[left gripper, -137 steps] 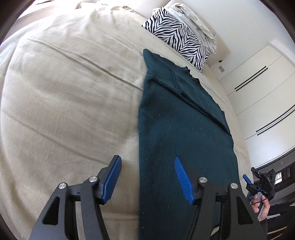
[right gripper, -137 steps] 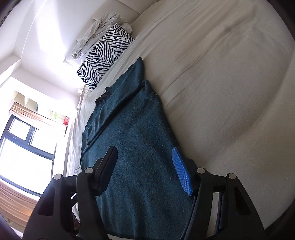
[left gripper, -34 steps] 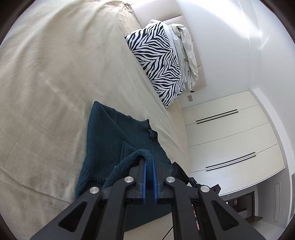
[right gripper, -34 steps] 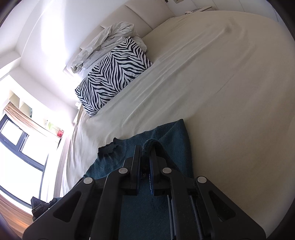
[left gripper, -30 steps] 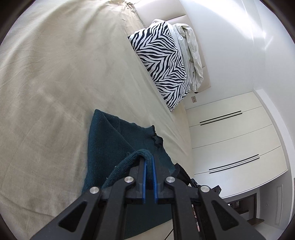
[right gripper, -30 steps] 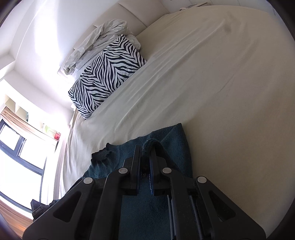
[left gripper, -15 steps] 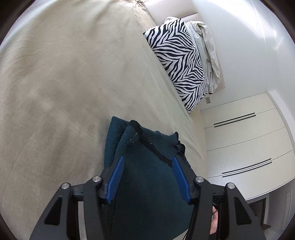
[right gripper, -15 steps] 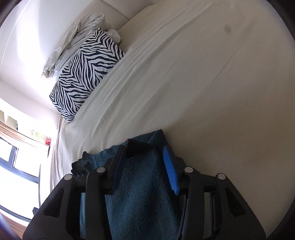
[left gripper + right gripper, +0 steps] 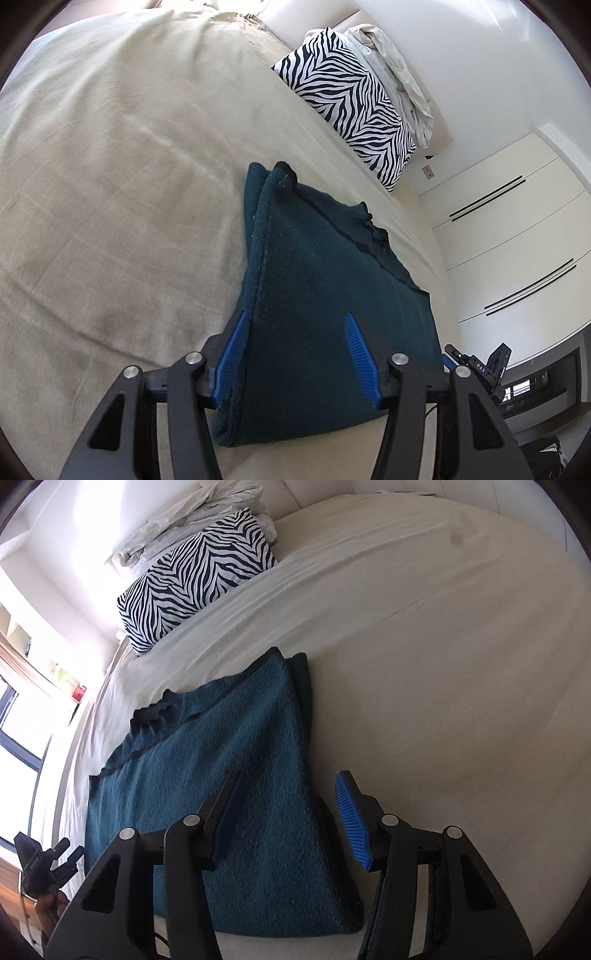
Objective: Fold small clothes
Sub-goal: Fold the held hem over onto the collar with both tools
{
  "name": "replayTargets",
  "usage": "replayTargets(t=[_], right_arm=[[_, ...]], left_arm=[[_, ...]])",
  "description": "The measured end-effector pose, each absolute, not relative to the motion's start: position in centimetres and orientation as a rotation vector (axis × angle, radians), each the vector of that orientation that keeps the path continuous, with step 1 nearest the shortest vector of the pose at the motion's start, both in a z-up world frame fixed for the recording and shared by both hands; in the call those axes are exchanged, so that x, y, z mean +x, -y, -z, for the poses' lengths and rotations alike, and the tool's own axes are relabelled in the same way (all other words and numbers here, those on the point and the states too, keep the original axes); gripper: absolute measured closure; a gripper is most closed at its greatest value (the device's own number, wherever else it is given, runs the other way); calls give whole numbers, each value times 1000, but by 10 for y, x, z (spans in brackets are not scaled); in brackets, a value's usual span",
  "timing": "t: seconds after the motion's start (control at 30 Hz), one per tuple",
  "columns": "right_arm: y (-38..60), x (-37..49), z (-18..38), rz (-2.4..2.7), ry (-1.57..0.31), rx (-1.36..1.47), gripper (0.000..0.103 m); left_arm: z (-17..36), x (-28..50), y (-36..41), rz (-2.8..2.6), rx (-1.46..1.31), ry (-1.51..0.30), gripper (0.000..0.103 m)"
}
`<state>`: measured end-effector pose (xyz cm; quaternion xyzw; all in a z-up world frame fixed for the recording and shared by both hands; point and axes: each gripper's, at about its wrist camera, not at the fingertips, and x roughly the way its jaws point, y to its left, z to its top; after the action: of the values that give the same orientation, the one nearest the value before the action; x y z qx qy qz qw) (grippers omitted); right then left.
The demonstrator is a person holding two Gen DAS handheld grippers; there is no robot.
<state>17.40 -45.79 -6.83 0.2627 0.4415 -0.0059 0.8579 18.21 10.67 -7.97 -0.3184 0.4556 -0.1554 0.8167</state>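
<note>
My left gripper (image 9: 295, 354) has jaws apart, about mid-width, nothing pinched. Its blue pads (image 9: 229, 356) straddle the left edge of the folded teal knit sweater (image 9: 325, 306); the fabric lies loose under and between them, and I can't tell whether the left pad touches the edge. My right gripper (image 9: 291, 821) is the same: jaws apart, holding nothing, the blue pad (image 9: 351, 819) just off the sweater's right edge over bare sheet, the dark pad over the knit.

The sweater (image 9: 229, 786) lies flat on the bed, folded in half, top layer's hem running diagonally near the collar (image 9: 153, 718), which pokes out at the far end. Lower layers show along the side edges. The near edge sits close to the bed's near side.

The surface is a beige bedsheet (image 9: 110, 184), lightly creased; it looks near-white in the right wrist view (image 9: 443, 646). There's a faint spot on the sheet far off (image 9: 458, 537).

At the head of the bed is a zebra-print pillow (image 9: 351, 107), with a crumpled pale sheet or garment (image 9: 395, 77) bunched behind it against the headboard. White wardrobe doors with dark slot handles (image 9: 517, 236) on one side, bright window (image 9: 18, 738) on the other. White walls, a wall socket (image 9: 427, 171) past the pillow.

Each gripper shows at the edge of the other's view, with part of a hand (image 9: 48, 904) on the left one.
</note>
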Motion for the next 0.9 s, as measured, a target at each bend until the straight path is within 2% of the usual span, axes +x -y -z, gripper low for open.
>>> replayTargets(t=[0.13, 0.23, 0.33, 0.4, 0.47, 0.53, 0.7, 0.9], right_arm=[[441, 143, 76, 0, -961, 479, 54], [440, 128, 81, 16, -971, 457, 56], [445, 121, 85, 29, -981, 464, 70], [446, 118, 85, 35, -981, 453, 75], [445, 117, 84, 40, -985, 432, 87], [447, 115, 83, 42, -983, 431, 93], [448, 110, 82, 57, -977, 435, 95], [453, 107, 82, 64, -974, 473, 96]], left_arm=[[85, 169, -104, 316, -631, -987, 47], [87, 167, -101, 311, -599, -993, 52], [93, 165, -99, 302, -578, -1014, 64], [97, 165, -100, 291, -571, -1026, 73], [100, 164, -101, 282, -567, -1032, 79], [103, 163, -102, 281, -567, -1035, 79], [105, 164, -104, 277, -535, -1055, 90], [106, 164, -105, 280, -524, -1063, 92]])
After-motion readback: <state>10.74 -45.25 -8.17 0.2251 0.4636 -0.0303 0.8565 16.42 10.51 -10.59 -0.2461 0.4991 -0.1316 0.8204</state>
